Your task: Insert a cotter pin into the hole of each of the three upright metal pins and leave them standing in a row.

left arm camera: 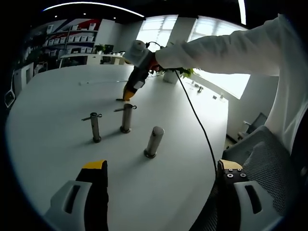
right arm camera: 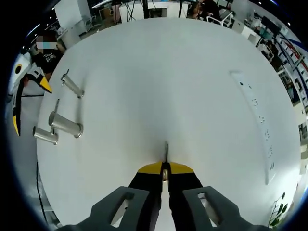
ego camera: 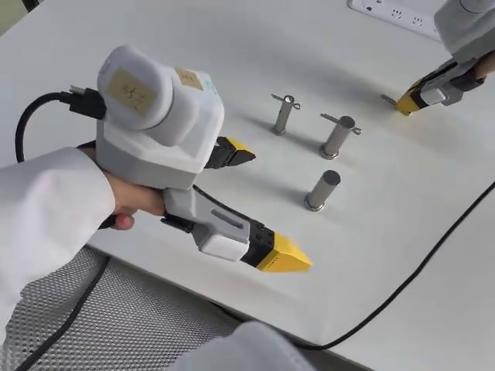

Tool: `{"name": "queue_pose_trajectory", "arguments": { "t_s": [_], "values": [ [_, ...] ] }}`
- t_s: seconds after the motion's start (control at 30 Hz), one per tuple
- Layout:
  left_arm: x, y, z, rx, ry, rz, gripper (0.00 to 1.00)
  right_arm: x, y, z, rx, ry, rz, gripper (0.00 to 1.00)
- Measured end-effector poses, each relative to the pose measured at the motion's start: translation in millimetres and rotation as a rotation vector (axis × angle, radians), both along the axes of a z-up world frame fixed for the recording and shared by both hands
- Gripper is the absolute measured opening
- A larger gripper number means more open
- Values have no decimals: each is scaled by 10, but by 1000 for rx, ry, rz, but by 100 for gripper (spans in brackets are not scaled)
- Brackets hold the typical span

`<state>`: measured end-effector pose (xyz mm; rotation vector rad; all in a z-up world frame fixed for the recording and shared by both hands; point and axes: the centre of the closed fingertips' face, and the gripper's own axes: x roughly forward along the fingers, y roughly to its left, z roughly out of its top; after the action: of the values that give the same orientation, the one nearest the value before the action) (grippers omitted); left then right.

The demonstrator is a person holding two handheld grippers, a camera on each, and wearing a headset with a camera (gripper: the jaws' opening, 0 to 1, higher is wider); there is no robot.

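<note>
Starting at the left, the left tongs (ego camera: 259,202) hang over the near edge of the white surface (ego camera: 402,178). A white-sleeved hand (ego camera: 128,202) holds them, and their yellow tips are wide apart with nothing between.

Next come the three upright metal pins. The far-left pin (ego camera: 284,114) and the middle pin (ego camera: 338,137) each carry a cotter pin through the head. The bare pin (ego camera: 322,190), nearest us, has none. They stand as a loose cluster rather than a true row.

Furthest right, the right tongs (ego camera: 407,101) sit low at the surface, well apart from the pins. Their tips are pressed together on the third cotter pin (ego camera: 388,98).

We judge two of the three insertions done and the last in hand: the cotter pin is gripped but not yet brought over. The next move calls for carrying it to the bare pin and lining it up with the cross hole. The left tongs will probably need to steady that pin so it does not topple.

The right gripper view gives us the grip plainly. The cotter pin runs straight forward from between the closed tips, with a power strip (right arm camera: 260,130) off to the right. The left gripper view gives us the pins side-on, with both fitted cotter pins sticking out near the tops. The bare pin's hole is too small for us to make out there.
</note>
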<state>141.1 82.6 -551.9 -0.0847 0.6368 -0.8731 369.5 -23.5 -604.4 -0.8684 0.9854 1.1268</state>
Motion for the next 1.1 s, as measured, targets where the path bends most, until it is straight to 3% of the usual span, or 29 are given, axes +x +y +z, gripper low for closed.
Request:
{"name": "queue_pose_trajectory", "arguments": {
  "t_s": [0.13, 0.33, 0.47, 0.73, 0.9, 1.1],
  "values": [
    [27, 36, 31, -21, 8, 19, 93, 33, 4, -22, -17, -18, 25, 0],
    [9, 29, 43, -19, 14, 12, 91, 35, 2, -14, -47, -26, 62, 0],
    [-4, 24, 37, -18, 20, 10, 90, 15, 3, 74, -33, -29, 62, 0],
    [-8, -5, 77, -24, 13, 13, 88, -147, 24, 354, 42, -84, 94, 0],
    [28, -28, 181, -61, -13, 24, 77, -335, -16, 520, 75, -126, 121, 0],
    [106, -31, 324, -102, -23, 31, 64, -562, -35, 746, 168, -202, 146, 0]
  ]
}}
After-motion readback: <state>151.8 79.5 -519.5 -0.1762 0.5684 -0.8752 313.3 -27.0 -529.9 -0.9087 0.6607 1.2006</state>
